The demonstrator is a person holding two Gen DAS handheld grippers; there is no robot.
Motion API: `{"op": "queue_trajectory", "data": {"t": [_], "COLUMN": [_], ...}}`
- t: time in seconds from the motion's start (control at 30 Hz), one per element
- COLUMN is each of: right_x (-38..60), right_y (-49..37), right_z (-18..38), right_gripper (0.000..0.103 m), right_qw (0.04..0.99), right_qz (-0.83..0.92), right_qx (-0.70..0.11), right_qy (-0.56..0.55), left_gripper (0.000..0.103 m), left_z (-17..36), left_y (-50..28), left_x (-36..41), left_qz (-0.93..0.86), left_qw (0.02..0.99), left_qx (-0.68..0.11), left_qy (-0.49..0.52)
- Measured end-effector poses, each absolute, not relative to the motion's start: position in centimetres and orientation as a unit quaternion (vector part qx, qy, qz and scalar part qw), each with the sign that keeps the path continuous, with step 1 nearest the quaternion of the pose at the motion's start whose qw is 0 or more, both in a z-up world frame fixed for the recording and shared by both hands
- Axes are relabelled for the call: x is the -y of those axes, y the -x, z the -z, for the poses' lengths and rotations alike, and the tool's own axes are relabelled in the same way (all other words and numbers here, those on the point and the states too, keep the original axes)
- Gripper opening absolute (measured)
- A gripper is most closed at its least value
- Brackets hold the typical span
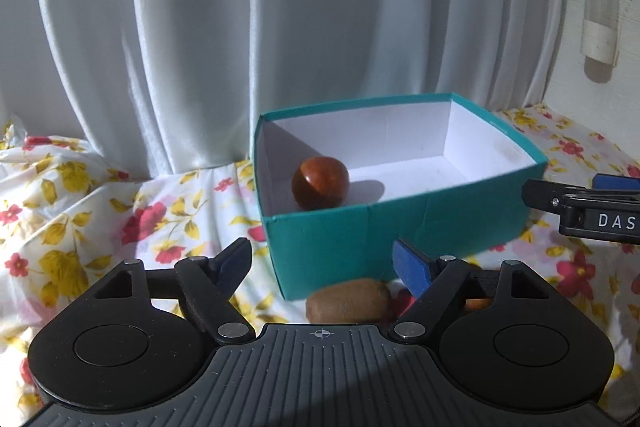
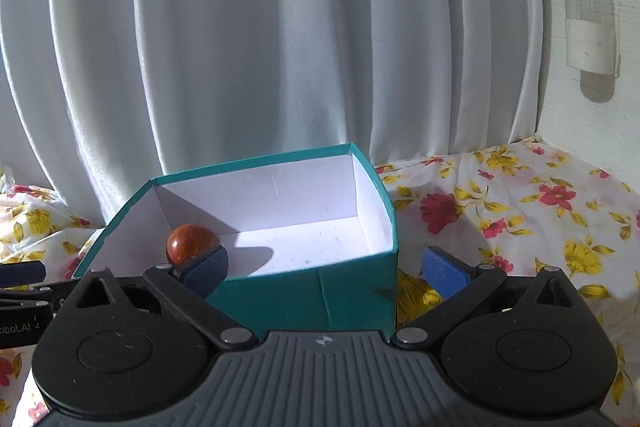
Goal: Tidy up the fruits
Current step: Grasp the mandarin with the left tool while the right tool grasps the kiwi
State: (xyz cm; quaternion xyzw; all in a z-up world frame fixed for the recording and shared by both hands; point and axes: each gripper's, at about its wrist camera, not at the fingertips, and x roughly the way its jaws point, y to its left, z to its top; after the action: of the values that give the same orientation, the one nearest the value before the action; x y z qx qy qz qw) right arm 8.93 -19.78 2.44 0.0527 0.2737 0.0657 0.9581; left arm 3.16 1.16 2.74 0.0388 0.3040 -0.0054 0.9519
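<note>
A teal box with a white inside stands on the flowered cloth; it also shows in the right wrist view. A round red-brown fruit lies in its left corner, also seen in the right wrist view. A brown kiwi lies on the cloth in front of the box, just ahead of my open, empty left gripper. My right gripper is open and empty, close in front of the box's near wall.
A white curtain hangs behind the box. A flowered cloth covers the surface. A small orange object peeks out behind my left gripper's right finger. The right gripper's finger reaches in from the right.
</note>
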Motion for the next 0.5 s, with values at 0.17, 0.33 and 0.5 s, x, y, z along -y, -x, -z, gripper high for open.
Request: {"op": "queue_trajectory", "data": {"t": [0.17,0.33,0.5], "right_x": [18.8,18.0,17.7], "right_y": [-5.0,-2.7,-1.4], "right_z": [-1.4,-0.6,-0.2], "right_gripper": [0.103,0.096,0.092], "right_qw": [0.957,0.95,0.949], "right_qz": [-0.073,-0.088,-0.096], "right_qx": [-0.281,-0.299,-0.299], "right_qy": [-0.007,0.007,0.024], "left_gripper": [0.082,0.081,0.079], "left_z": [-1.6,-0.3,1.1], "left_y": [-0.1,1.7,3.5], "left_x": [-0.9,-0.3,0.5], "left_qz": [0.035,0.045,0.06], "left_qw": [0.946,0.94,0.932], "left_qx": [-0.319,-0.337,-0.355], "left_qy": [-0.032,-0.036,-0.041]}}
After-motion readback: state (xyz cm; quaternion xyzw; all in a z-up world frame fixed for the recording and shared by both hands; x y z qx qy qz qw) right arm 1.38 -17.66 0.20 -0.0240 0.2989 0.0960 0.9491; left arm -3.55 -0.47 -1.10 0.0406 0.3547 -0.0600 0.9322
